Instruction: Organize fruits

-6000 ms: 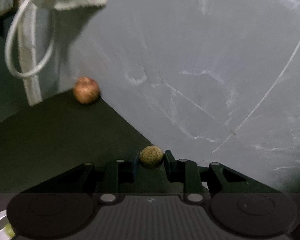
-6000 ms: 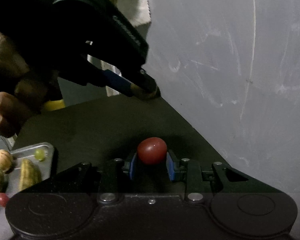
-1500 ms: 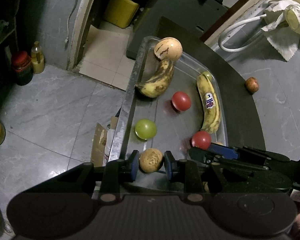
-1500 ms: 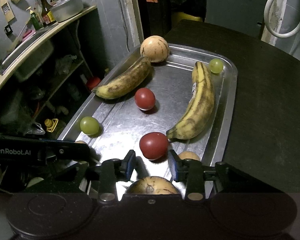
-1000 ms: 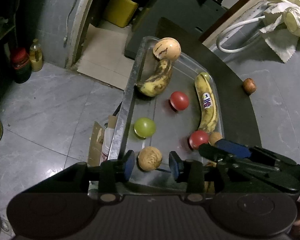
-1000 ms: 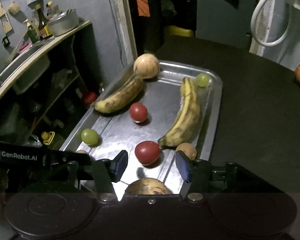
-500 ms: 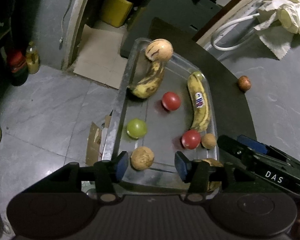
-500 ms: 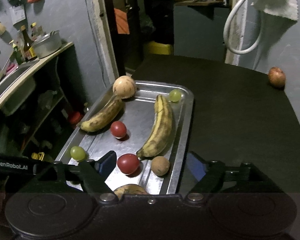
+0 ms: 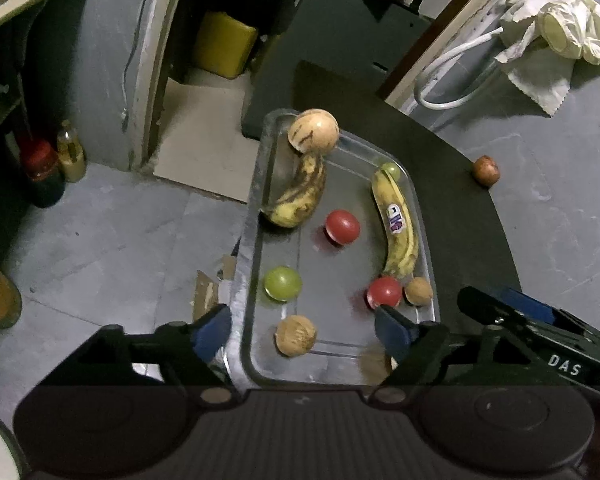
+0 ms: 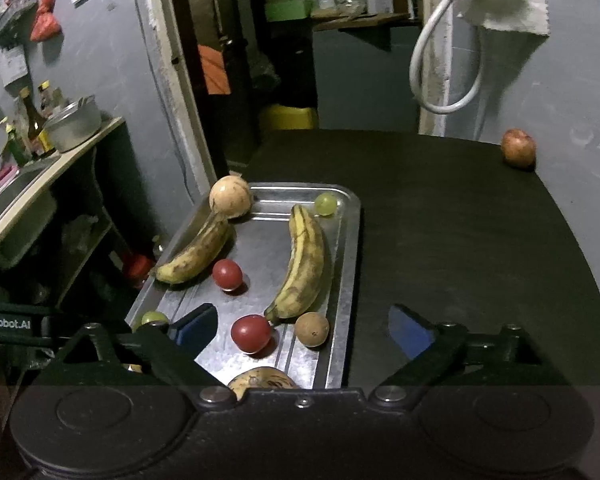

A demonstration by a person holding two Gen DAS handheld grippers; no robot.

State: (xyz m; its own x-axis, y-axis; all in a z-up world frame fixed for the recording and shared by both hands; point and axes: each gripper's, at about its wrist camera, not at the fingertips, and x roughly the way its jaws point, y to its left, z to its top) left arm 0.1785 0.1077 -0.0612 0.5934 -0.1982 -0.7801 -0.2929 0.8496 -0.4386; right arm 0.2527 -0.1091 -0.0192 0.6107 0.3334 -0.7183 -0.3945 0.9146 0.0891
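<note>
A metal tray (image 9: pixel 256 216) (image 10: pixel 350 264) on the dark table holds two bananas, a large tan fruit (image 9: pixel 313 135), green fruits and other small ones. My left gripper (image 9: pixel 302 330) hovers over the tray's near end, its jaws opening. A round brown fruit (image 9: pixel 296 335) lies on the tray beneath the gap, untouched. My right gripper (image 10: pixel 302 332) is above the same end with its jaws opening too. A red tomato (image 10: pixel 251 334) and a small brown fruit (image 10: pixel 311 329) lie free between its pads. A reddish fruit (image 10: pixel 518 147) (image 9: pixel 486 170) sits alone by the wall.
The tray sits at the table's left edge, with the floor far below. A shelf with a pot (image 10: pixel 74 124) and bottles stands left. A white hose (image 10: pixel 440 64) and a cloth (image 9: pixel 556 36) hang on the grey wall behind. A yellow container (image 9: pixel 224 44) stands on the floor.
Both grippers let go: the left freed the brown fruit and the right freed the red tomato onto the tray. Both jaws spread wide and both hands lifted away.
</note>
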